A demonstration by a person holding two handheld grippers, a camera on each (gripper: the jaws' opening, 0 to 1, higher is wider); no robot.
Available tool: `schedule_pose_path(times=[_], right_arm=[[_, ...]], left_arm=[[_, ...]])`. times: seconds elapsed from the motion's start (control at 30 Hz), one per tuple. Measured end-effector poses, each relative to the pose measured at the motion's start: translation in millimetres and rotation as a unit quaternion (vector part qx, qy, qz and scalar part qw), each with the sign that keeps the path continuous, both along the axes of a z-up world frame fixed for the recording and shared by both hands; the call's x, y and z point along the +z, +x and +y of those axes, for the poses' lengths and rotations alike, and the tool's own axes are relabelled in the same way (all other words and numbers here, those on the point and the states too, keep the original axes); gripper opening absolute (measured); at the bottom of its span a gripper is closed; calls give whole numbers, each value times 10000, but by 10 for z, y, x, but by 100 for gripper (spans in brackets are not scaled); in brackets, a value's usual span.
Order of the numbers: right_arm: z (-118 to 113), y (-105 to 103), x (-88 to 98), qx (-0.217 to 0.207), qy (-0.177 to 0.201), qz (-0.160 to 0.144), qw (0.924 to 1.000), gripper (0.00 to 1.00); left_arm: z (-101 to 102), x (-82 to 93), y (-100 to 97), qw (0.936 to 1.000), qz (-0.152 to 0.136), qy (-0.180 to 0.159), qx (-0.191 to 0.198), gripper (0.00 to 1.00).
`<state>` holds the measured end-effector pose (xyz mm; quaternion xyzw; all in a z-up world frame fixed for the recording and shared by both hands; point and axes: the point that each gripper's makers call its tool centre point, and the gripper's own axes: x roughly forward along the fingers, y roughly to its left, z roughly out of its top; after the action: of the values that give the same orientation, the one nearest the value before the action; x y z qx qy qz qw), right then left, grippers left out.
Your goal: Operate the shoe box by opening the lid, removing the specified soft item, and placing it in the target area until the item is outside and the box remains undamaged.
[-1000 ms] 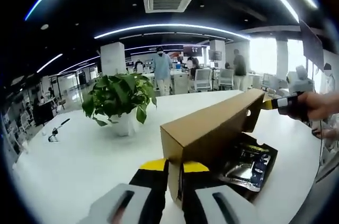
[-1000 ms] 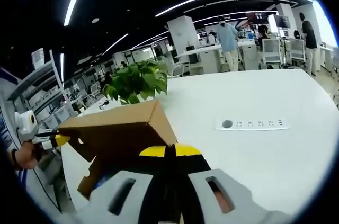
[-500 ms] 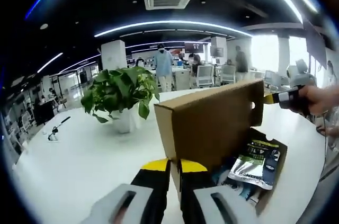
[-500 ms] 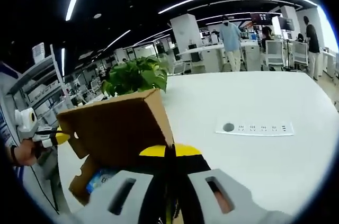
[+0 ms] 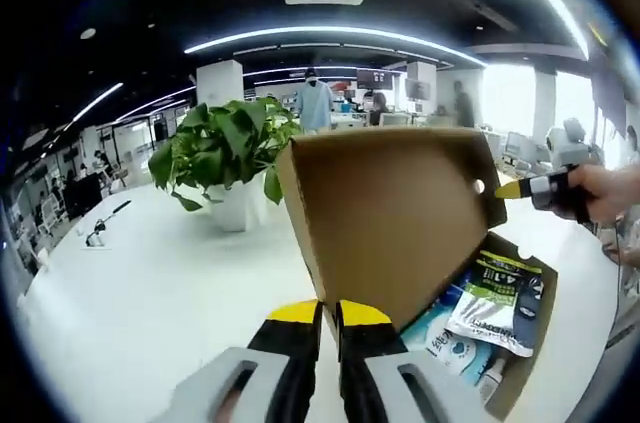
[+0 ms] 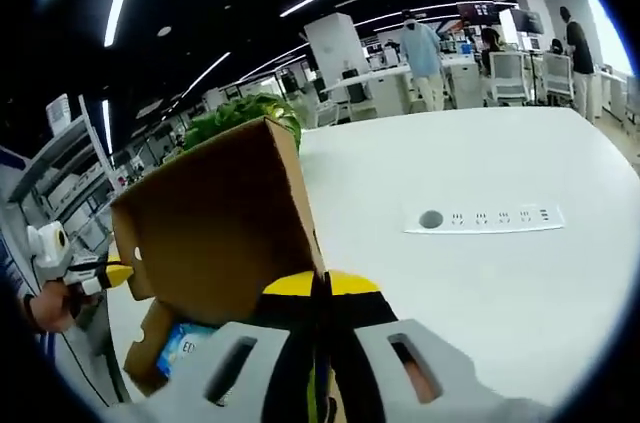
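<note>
Two grippers are clamped on the lid [image 5: 390,218] edge: left gripper [image 5: 320,318], right gripper [image 6: 320,288]. Shoe box [image 5: 520,383] is open on the white table [image 5: 150,283]; soft packets [image 5: 495,298] lie inside. Lid is best swung evenly, without twisting the hinge.

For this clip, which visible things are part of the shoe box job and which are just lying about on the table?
Part of the job:
- shoe box, its lid raised
- soft packets inside
- left gripper and right gripper, each closed on a lid edge

Just lying about:
- potted plant
- power strip set in the white table
</note>
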<state>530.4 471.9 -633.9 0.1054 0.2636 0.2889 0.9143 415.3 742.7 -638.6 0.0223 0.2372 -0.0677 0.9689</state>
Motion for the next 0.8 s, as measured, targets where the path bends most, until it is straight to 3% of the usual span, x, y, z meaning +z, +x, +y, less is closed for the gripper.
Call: schedule_pose_path(times=[0.1, 0.8], right_arm=[[9, 14, -86, -34, -19, 153, 9999, 1], [68, 176, -405, -453, 176, 659, 9966, 2]], left_arm=[[3, -102, -19, 9999, 104, -72, 40, 5], [152, -202, 237, 9989, 403, -187, 121, 5]])
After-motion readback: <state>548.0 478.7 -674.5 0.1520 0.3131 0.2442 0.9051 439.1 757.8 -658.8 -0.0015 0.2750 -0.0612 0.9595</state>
